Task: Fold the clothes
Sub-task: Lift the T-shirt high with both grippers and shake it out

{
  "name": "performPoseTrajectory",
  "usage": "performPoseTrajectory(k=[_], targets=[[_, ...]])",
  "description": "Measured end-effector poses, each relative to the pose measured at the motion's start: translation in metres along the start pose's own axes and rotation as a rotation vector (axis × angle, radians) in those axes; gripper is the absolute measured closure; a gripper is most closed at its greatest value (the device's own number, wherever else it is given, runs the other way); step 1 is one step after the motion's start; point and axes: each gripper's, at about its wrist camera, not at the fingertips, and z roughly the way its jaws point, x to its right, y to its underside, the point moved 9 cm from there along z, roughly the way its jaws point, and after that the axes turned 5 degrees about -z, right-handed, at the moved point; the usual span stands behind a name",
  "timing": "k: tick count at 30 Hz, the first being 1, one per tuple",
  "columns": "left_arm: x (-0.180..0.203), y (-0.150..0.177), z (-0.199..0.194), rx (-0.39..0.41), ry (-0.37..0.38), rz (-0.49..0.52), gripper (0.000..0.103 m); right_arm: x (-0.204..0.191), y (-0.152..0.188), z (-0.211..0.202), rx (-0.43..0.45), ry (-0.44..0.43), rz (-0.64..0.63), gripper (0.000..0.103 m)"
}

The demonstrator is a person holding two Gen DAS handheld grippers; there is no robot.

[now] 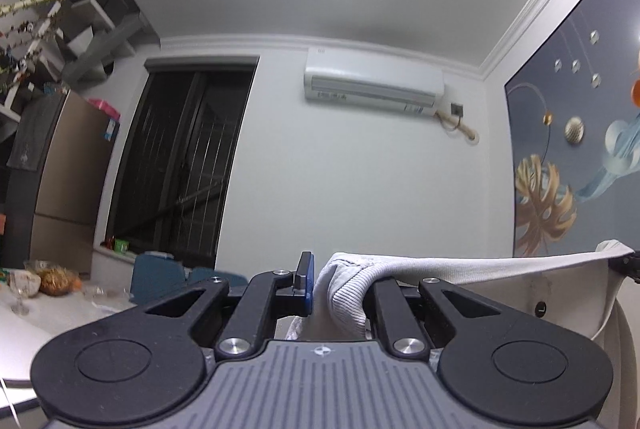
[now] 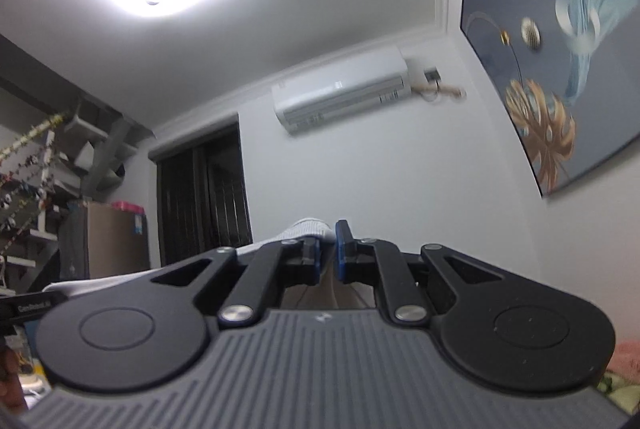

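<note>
Closest to the lens in the left wrist view, the left gripper (image 1: 320,283) is seen with its jaws nearly together, pinching a thick ribbed hem of the white garment (image 1: 460,269). From that pinch the cloth is stretched away toward three o'clock, where its far corner is gathered near the frame's edge. Behind it, an air conditioner (image 1: 374,85) hangs at twelve o'clock, and a cluttered table (image 1: 48,313) lies at nine o'clock.

In the right wrist view, the right gripper (image 2: 326,257) is likewise pressed onto a ribbed corner of the same cloth, which trails off toward nine o'clock.

Only narrow edges appear to be held, so a slip is judged likely if the span is pulled tighter. The bunched hem at the left jaws could be released unevenly, leaving a crooked fold. The hanging part cannot be seen, so snagging on the table's clutter cannot be ruled out.
</note>
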Motion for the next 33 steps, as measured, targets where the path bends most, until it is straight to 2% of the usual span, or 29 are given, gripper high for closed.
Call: performPoseTrajectory(k=[4, 8, 12, 17, 21, 24, 28, 30, 33], targets=[[-0.022, 0.080, 0.087, -0.090, -0.046, -0.015, 0.094, 0.020, 0.077, 0.063, -0.139, 0.037, 0.013, 0.092], [-0.049, 0.164, 0.188, -0.194, -0.093, -0.069, 0.095, 0.045, 0.171, 0.144, -0.289, 0.081, 0.036, 0.092], [-0.073, 0.258, 0.291, -0.274, -0.141, -0.081, 0.095, 0.075, 0.266, 0.225, -0.402, 0.141, 0.021, 0.092], [-0.097, 0.398, 0.414, -0.368, -0.186, -0.044, 0.095, 0.125, 0.401, 0.317, -0.497, 0.201, -0.012, 0.092], [-0.117, 0.520, 0.501, -0.452, -0.224, -0.004, 0.095, 0.161, 0.517, 0.382, -0.559, 0.211, -0.047, 0.092], [-0.136, 0.614, 0.542, -0.542, -0.261, 0.007, 0.095, 0.186, 0.611, 0.414, -0.660, 0.226, -0.038, 0.092], [-0.166, 0.708, 0.580, -0.648, -0.281, 0.021, 0.093, 0.207, 0.715, 0.429, -0.778, 0.236, -0.036, 0.092], [-0.175, 0.742, 0.592, -0.688, -0.278, 0.033, 0.092, 0.214, 0.751, 0.427, -0.826, 0.238, -0.031, 0.092], [-0.183, 0.773, 0.599, -0.734, -0.277, 0.037, 0.090, 0.225, 0.771, 0.425, -0.876, 0.234, -0.009, 0.091]])
